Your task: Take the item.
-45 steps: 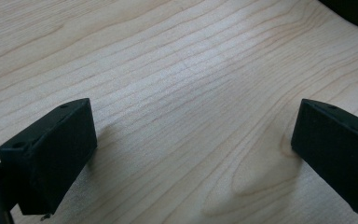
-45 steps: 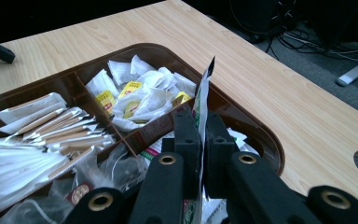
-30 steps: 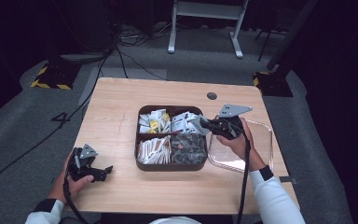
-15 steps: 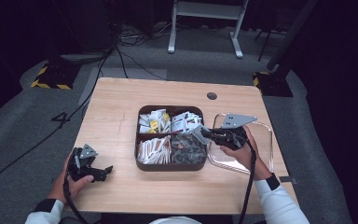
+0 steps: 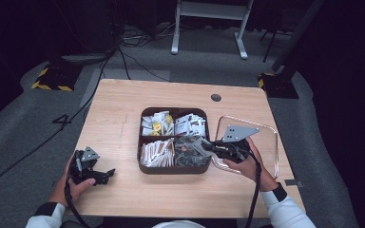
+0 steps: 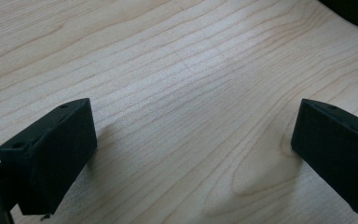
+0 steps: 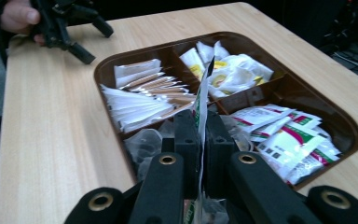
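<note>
High view: brown 4-compartment tray [image 5: 173, 168] mid-table. Right gripper [image 5: 208, 146] at tray's right edge, over near-right compartment, beside clear container [image 5: 272, 137] just right of tray. Left gripper [image 5: 105, 175] rests on table [image 5: 119, 114], well left of tray.

Left gripper view: jaws wide apart, nothing between; bare wood below.

Right gripper view: jaws together, clamped on a thin sachet [image 7: 200, 100] held edge-up, above tray's near compartments.

Step, by judgement: sachet picked, in transit betw. tray & container; direction unclear. Next needs: carry to target spot, lower, part jaws w/o snagging other packets [image 7: 279, 133].
</note>
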`<control>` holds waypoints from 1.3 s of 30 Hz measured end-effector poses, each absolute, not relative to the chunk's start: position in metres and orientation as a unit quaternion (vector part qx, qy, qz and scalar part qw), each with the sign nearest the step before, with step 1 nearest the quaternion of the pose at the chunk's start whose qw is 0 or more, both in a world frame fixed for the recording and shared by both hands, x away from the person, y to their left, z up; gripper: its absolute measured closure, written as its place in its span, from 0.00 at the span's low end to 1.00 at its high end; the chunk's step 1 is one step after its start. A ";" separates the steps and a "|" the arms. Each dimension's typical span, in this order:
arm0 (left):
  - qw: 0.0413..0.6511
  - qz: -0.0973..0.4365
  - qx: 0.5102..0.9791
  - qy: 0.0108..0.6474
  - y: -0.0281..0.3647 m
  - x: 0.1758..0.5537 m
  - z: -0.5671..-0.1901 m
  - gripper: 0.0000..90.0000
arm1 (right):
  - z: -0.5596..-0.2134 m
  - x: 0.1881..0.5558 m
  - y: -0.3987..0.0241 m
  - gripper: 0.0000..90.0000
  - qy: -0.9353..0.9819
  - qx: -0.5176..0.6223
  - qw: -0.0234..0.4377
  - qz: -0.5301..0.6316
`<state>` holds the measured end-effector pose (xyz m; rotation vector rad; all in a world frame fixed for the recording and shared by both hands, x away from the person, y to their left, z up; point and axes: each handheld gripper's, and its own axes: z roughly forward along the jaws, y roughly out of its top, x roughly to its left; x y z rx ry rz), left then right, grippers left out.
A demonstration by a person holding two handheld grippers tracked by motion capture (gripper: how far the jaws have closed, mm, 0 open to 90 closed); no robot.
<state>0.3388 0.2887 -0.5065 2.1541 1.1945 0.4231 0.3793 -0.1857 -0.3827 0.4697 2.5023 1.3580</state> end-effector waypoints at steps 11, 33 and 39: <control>0.316 0.161 0.818 0.453 0.289 0.339 -0.506 0.00 | -0.393 0.362 -0.169 0.97 0.876 0.131 0.106 0.453; 0.316 0.161 0.818 0.454 0.289 0.339 -0.506 0.00 | -0.416 0.332 -0.138 0.97 0.903 0.068 0.063 0.419; 0.316 0.161 0.818 0.454 0.289 0.339 -0.506 0.00 | -0.426 0.327 -0.129 0.97 0.912 0.059 0.043 0.405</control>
